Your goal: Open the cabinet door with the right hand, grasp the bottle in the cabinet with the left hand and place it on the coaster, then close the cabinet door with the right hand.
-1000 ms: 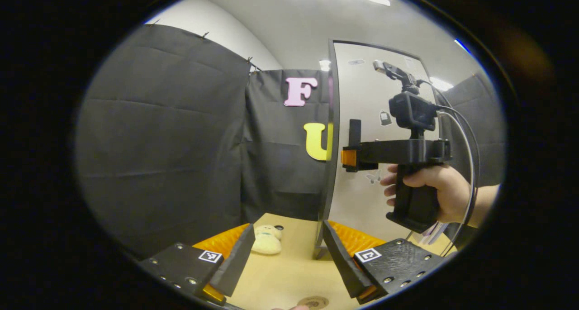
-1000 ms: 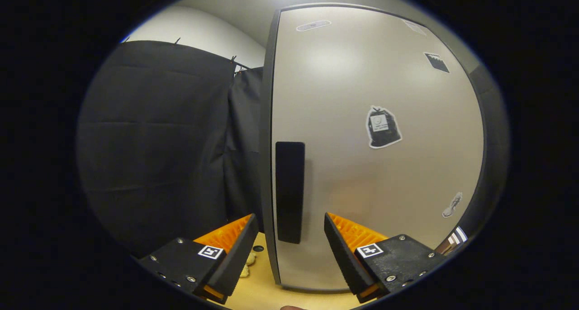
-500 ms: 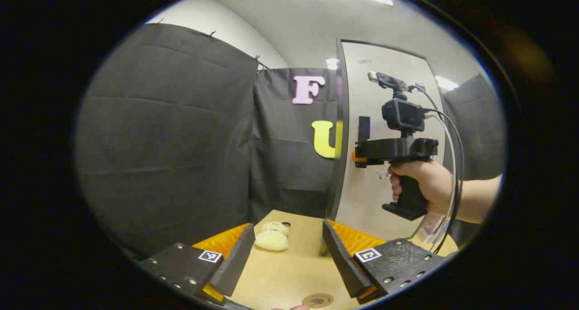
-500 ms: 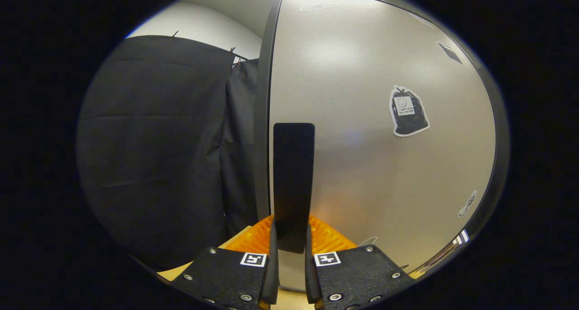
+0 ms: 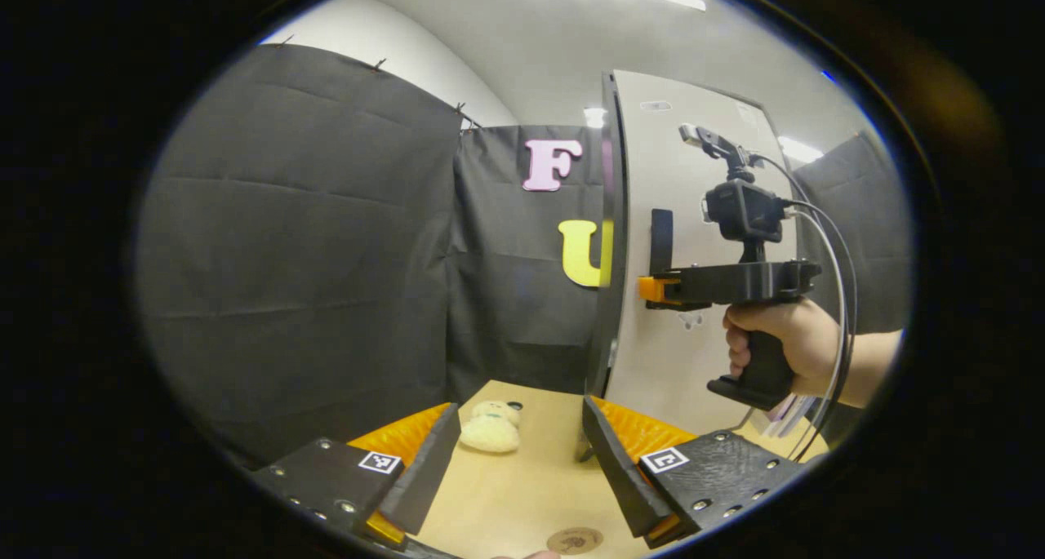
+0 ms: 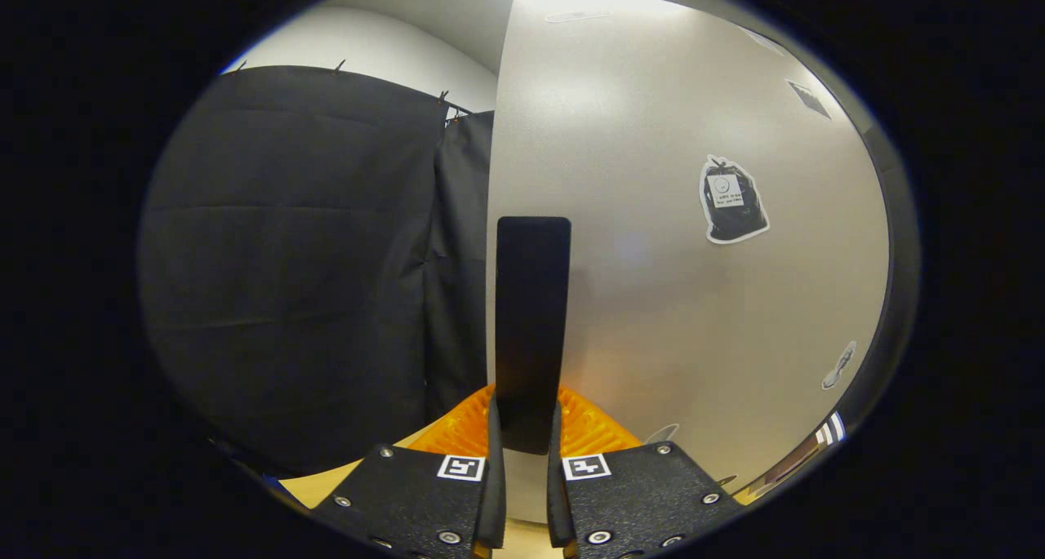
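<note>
The pale grey cabinet door (image 6: 669, 298) fills the right gripper view, with a tall black handle (image 6: 531, 330) near its left edge. My right gripper (image 6: 522, 441) is shut on that handle, both fingers pressing its lower end. In the left gripper view the door (image 5: 694, 175) stands slightly ajar, and a hand (image 5: 788, 343) holds the right gripper (image 5: 657, 290) against the handle (image 5: 661, 241). My left gripper (image 5: 522, 461) hangs open over the wooden table (image 5: 522, 494) with nothing between its fingers. A round brown coaster (image 5: 575, 539) lies on the table just ahead of it. The cabinet's inside is hidden.
A small cream plush toy (image 5: 487, 428) lies on the table to the left of the door's edge. Black cloth walls (image 5: 310, 241) close the booth at left and behind. Cables (image 5: 833, 298) hang from the right gripper's camera.
The right gripper closed on the door handle and has pulled the door's free edge a little outward. The left gripper has stayed about where it was.
</note>
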Available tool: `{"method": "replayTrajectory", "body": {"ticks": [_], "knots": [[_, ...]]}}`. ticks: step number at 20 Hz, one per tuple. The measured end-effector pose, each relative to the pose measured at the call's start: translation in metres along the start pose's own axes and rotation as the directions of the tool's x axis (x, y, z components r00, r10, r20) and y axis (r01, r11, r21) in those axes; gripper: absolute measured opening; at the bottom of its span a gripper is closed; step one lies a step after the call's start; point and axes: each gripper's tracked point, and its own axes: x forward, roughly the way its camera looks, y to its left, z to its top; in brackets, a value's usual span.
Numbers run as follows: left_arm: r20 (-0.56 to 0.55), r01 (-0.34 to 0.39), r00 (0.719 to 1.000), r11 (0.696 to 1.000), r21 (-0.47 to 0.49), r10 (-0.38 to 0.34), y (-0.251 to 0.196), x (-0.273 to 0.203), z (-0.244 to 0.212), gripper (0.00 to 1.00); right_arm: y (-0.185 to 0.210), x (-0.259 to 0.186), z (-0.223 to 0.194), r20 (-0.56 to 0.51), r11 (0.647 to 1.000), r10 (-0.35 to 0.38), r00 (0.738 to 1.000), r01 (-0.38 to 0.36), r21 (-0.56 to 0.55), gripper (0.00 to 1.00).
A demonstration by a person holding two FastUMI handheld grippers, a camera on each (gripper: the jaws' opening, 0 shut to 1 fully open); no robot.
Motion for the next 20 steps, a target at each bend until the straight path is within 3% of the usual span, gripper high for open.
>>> {"method": "replayTrajectory", "body": {"ticks": [8,16,20], "knots": [[-0.017,0.069,0.997,0.998,-0.003,-0.069,-0.004,0.077,-0.002,0.89,-0.004,-0.019,-0.005,-0.034,0.997,0.070,0.997,-0.070,0.014,0.21],[0.019,0.035,0.999,0.999,0.015,-0.035,-0.003,0.159,0.018,0.89,-0.013,-0.050,-0.009,-0.053,0.990,0.142,0.988,-0.140,0.034,0.21],[0.031,0.093,0.995,0.991,0.097,-0.097,-0.032,0.200,0.021,0.89,-0.023,-0.064,-0.011,-0.057,0.988,0.149,0.987,-0.147,0.048,0.20]]}}
